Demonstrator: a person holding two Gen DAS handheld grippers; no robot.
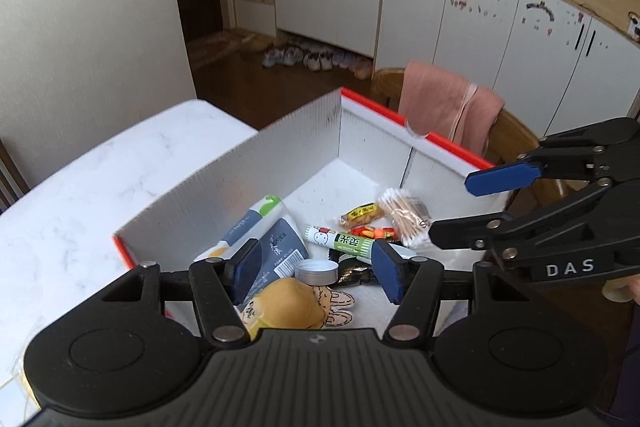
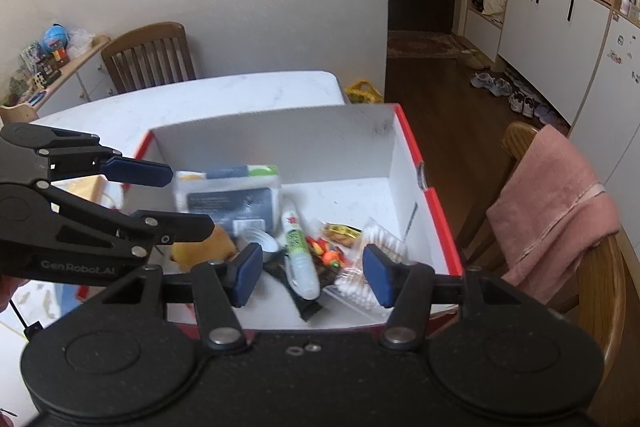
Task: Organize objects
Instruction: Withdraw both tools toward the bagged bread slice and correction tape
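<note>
A white box with red outer walls [image 1: 280, 139] [image 2: 280, 131] stands on the marble table. Inside lie a tissue pack [image 1: 280, 247] [image 2: 232, 199], a green-and-white tube [image 1: 340, 241] [image 2: 298, 251], a round tin [image 1: 316, 271], a yellow soft toy [image 1: 292, 303] [image 2: 204, 247], a snack packet [image 1: 362, 213] [image 2: 340, 233], small orange candies [image 1: 372, 231] [image 2: 326, 251] and a cotton swab pack [image 1: 404, 217] [image 2: 376, 259]. My left gripper [image 1: 316, 273] is open and empty above the box's near side. My right gripper [image 2: 312, 273] is open and empty above the box; it also shows in the left wrist view [image 1: 460, 211].
The marble table [image 1: 100, 187] [image 2: 200, 95] extends left of the box. A wooden chair with a pink towel [image 1: 448, 103] [image 2: 552, 203] stands close to the box's right side. Another chair [image 2: 148, 55] stands at the far table edge. White cabinets [image 1: 460, 11] line the wall.
</note>
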